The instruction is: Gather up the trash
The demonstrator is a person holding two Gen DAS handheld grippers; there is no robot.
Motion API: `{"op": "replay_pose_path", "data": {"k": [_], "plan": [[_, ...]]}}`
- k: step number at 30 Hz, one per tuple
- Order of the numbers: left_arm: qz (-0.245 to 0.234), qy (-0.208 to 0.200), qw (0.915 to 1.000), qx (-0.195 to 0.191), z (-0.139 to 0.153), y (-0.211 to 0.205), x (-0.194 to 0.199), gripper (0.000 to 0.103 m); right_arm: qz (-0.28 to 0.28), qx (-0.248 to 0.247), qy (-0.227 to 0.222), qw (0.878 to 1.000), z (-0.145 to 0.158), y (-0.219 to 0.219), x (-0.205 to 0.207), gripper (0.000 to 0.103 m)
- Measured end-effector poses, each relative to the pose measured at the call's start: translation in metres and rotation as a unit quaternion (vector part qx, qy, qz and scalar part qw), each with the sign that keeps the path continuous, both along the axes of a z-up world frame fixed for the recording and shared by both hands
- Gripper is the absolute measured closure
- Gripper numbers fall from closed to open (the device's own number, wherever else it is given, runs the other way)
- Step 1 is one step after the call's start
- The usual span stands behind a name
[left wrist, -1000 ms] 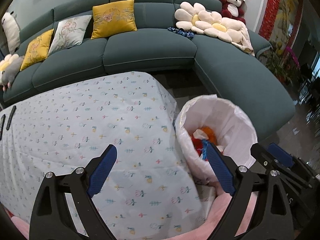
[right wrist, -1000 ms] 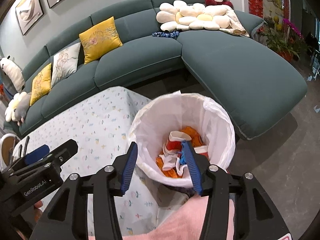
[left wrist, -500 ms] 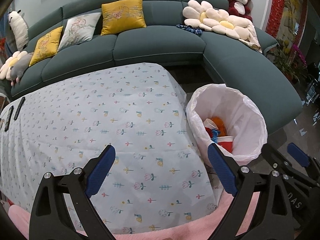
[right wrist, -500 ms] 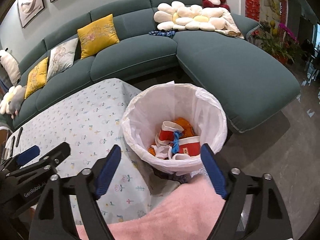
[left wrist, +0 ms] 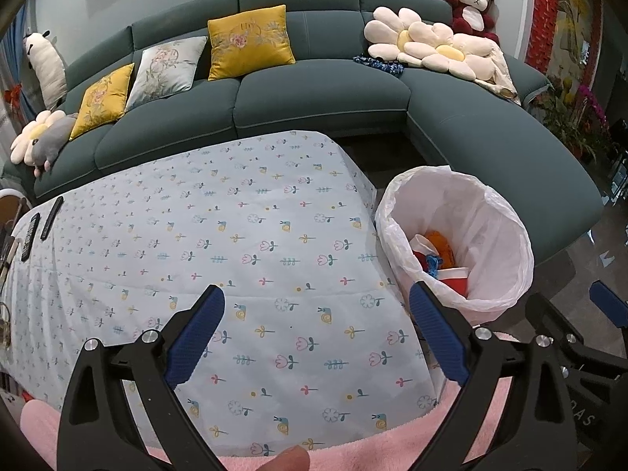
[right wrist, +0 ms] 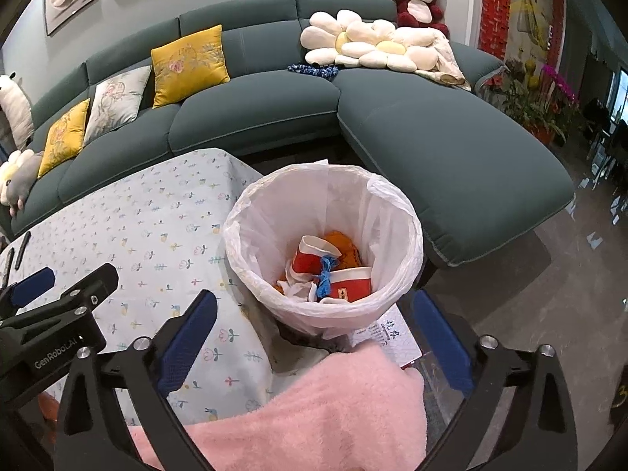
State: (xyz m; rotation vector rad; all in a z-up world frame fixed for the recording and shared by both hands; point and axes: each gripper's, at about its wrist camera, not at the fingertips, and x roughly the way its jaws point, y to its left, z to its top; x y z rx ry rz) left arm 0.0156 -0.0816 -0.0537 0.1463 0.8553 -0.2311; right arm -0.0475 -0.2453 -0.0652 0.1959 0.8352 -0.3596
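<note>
Dropped since a second ago, the blue scrap (right wrist: pixel 325 274) now lies among red cups (right wrist: pixel 350 283) inside the white-lined bin (right wrist: pixel 396 212) beside the floral tablecloth (left wrist: pixel 219 235). Right gripper (right wrist: pixel 310 337) has just spread wide, empty; left gripper (left wrist: pixel 314 333) gapes empty too.

Your view of the bin (right wrist: pixel 396 286) base blocked by pink sleeve (right wrist: pixel 314 412), trash (right wrist: pixel 325 267) beneath the cups buried, remotes (left wrist: pixel 37 225) at table edge too small to read.
</note>
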Motion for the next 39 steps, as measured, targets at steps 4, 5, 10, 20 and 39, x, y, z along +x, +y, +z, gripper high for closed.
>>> {"op": "replay_pose_path", "data": {"k": [4,5,10,20,39], "plan": [[0.006,-0.002,1.0,0.001,-0.0003,0.0002,-0.001,0.01,0.002,-0.001,0.003,1.0,0.0002,0.0,-0.0001,0.007],[0.008,-0.003,1.0,0.002,-0.0004,0.0002,-0.0012,0.01,0.003,-0.003,0.005,1.0,0.0002,0.0,-0.0001,0.007],[0.014,-0.007,0.9999,0.007,0.0011,0.0005,-0.0032,0.01,0.007,-0.003,0.005,1.0,0.0016,0.0004,-0.0009,0.007],[0.004,-0.015,0.9997,0.02,0.0025,-0.0071,-0.0079,0.01,0.008,-0.003,0.007,1.0,0.0011,-0.0009,0.0,0.007],[0.028,0.002,0.9995,0.011,-0.0023,-0.0032,-0.0007,0.011,0.008,0.0,0.01,1.0,-0.0029,-0.0029,0.0016,0.007]]}}
